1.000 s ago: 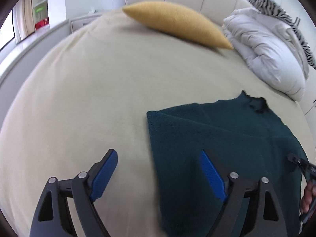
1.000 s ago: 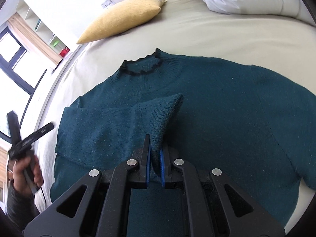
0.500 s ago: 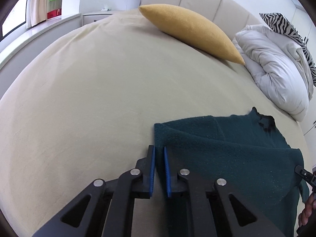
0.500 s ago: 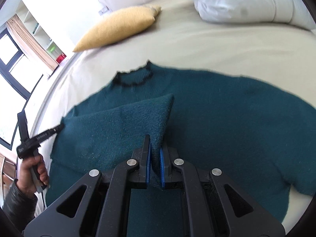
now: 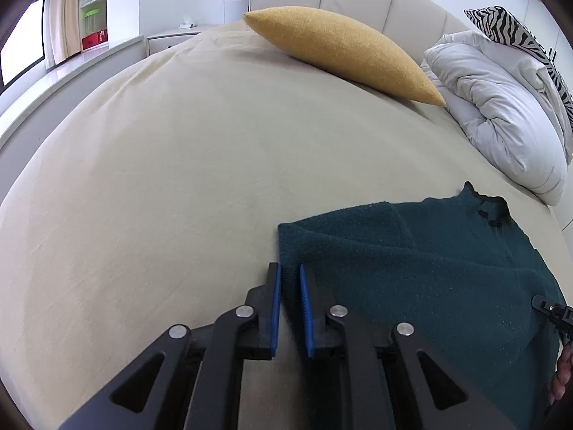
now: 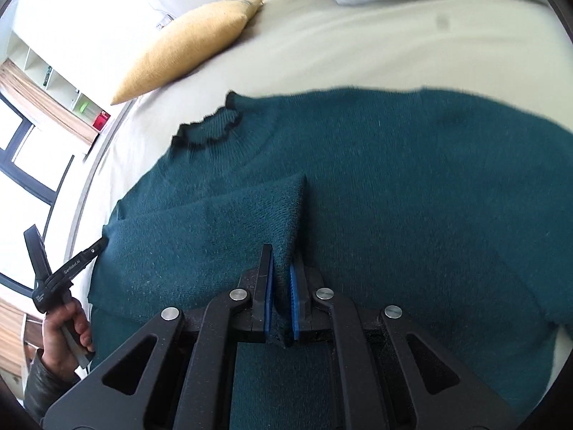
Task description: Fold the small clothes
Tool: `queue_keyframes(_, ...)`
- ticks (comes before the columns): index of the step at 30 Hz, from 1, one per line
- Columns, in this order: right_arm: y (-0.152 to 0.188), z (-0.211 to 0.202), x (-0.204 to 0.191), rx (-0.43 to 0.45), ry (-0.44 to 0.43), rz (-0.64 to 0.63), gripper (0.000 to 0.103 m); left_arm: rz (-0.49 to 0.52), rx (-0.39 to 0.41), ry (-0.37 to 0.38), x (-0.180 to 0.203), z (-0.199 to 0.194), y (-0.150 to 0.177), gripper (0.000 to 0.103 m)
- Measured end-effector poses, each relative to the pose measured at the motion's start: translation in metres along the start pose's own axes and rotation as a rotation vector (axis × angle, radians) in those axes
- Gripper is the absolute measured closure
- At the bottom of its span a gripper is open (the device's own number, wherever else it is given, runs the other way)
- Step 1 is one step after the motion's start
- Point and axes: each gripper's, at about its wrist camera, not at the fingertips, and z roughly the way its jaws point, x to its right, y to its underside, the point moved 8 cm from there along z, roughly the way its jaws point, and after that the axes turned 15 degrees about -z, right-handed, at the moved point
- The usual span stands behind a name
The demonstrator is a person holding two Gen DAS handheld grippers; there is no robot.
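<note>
A dark teal knit sweater lies flat on the beige bed, its collar toward the pillows. Its left sleeve is folded across the body. My right gripper is shut on the end of that sleeve, low over the sweater's middle. In the left wrist view the sweater lies at lower right. My left gripper is shut, its tips at the sweater's folded left edge; no cloth shows between the blue pads. The left gripper also shows in the right wrist view, touching that edge.
A mustard cushion and a white duvet with a zebra-print pillow lie at the head of the bed. The beige sheet stretches left of the sweater. A nightstand and window ledge stand beyond the bed's left side.
My left gripper closed from wide open and pulled back to the sweater's left edge. My right gripper kept hold of the sleeve and shifted slightly toward the sweater's middle.
</note>
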Motion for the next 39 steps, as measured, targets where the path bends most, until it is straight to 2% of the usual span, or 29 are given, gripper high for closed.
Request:
queue_keyframes(3, -0.004, -0.004, 0.000, -0.005, 0.065, -0.026, 0.093, -0.005, 0.003, -0.003, 0.000, -0.006, 0.001, 0.080)
queue_keyframes(4, -0.005, -0.007, 0.001, 0.006, 0.074, -0.030, 0.093, -0.006, 0.009, -0.015, 0.000, -0.010, 0.001, 0.070)
queue_keyframes(5, -0.006, -0.010, 0.003, 0.013, 0.084, -0.032, 0.093, -0.006, 0.028, -0.046, -0.002, -0.015, 0.000, 0.065)
queue_keyframes(8, -0.008, -0.015, 0.007, 0.002, 0.133, -0.034, 0.093, 0.020, 0.121, -0.080, 0.002, -0.038, -0.005, 0.063)
queue_keyframes(10, -0.009, -0.022, 0.009, 0.000, 0.168, -0.029, 0.093, 0.057, 0.172, -0.056, 0.016, -0.053, -0.007, 0.061)
queue_keyframes(12, -0.015, -0.027, 0.001, 0.036, 0.138, -0.049, 0.093, 0.121, 0.200, -0.034, 0.036, -0.061, -0.005, 0.055)
queue_keyframes(13, -0.017, -0.028, -0.002, 0.036, 0.134, -0.052, 0.093, 0.165, 0.201, -0.035, 0.047, -0.058, -0.002, 0.048)
queue_keyframes(15, -0.019, -0.022, -0.002, 0.022, 0.138, -0.046, 0.091, 0.204, 0.166, -0.063, 0.053, -0.044, 0.004, 0.043)
queue_keyframes(18, -0.019, 0.003, 0.001, -0.021, 0.122, -0.047, 0.090, 0.201, 0.021, -0.132, 0.034, 0.002, 0.022, 0.041)
queue_keyframes(19, -0.017, 0.012, 0.004, -0.041, 0.144, -0.079, 0.090, 0.177, 0.037, -0.091, 0.028, 0.004, 0.022, 0.037)
queue_keyframes(21, -0.019, 0.014, 0.009, -0.014, 0.171, -0.107, 0.093, 0.134, 0.036, -0.048, 0.020, 0.001, 0.019, 0.036)
queue_keyframes(23, -0.020, 0.011, 0.015, -0.005, 0.148, -0.038, 0.093, 0.142, 0.034, -0.055, 0.021, 0.001, 0.018, 0.034)
queue_keyframes(25, -0.023, 0.000, 0.022, 0.028, 0.214, 0.011, 0.089, 0.146, 0.043, -0.063, 0.021, 0.001, 0.018, 0.033)
queue_keyframes(26, -0.025, -0.006, 0.021, 0.053, 0.221, 0.021, 0.088, 0.144, 0.046, -0.062, 0.021, 0.000, 0.019, 0.033)
queue_keyframes(28, -0.032, -0.024, 0.002, 0.148, 0.132, 0.026, 0.088, 0.140, 0.048, -0.057, 0.020, -0.001, 0.020, 0.033)
queue_keyframes(30, -0.033, -0.027, -0.026, 0.175, 0.022, -0.007, 0.088, 0.141, 0.050, -0.058, 0.020, 0.000, 0.020, 0.033)
queue_keyframes(32, -0.026, -0.014, -0.057, 0.126, -0.108, -0.046, 0.088, 0.143, 0.051, -0.058, 0.020, 0.002, 0.021, 0.033)
queue_keyframes(34, -0.011, 0.013, -0.073, 0.021, -0.167, -0.071, 0.088, 0.141, 0.051, -0.053, 0.018, 0.002, 0.021, 0.033)
queue_keyframes(35, -0.001, 0.028, -0.069, -0.041, -0.163, -0.063, 0.088, 0.140, 0.052, -0.050, 0.018, 0.003, 0.021, 0.033)
queue_keyframes(36, 0.004, 0.034, -0.065, -0.051, -0.172, -0.046, 0.088, 0.141, 0.052, -0.048, 0.017, 0.002, 0.022, 0.033)
queue_keyframes(37, 0.005, 0.033, -0.056, -0.018, -0.231, 0.003, 0.090, 0.142, 0.053, -0.045, 0.016, 0.002, 0.022, 0.033)
queue_keyframes(38, 0.006, 0.029, -0.045, 0.000, -0.250, 0.053, 0.093, 0.141, 0.052, -0.044, 0.017, 0.002, 0.022, 0.033)
queue_keyframes(39, 0.007, 0.017, -0.024, 0.036, -0.222, 0.113, 0.093, 0.139, 0.051, -0.040, 0.017, 0.001, 0.022, 0.033)
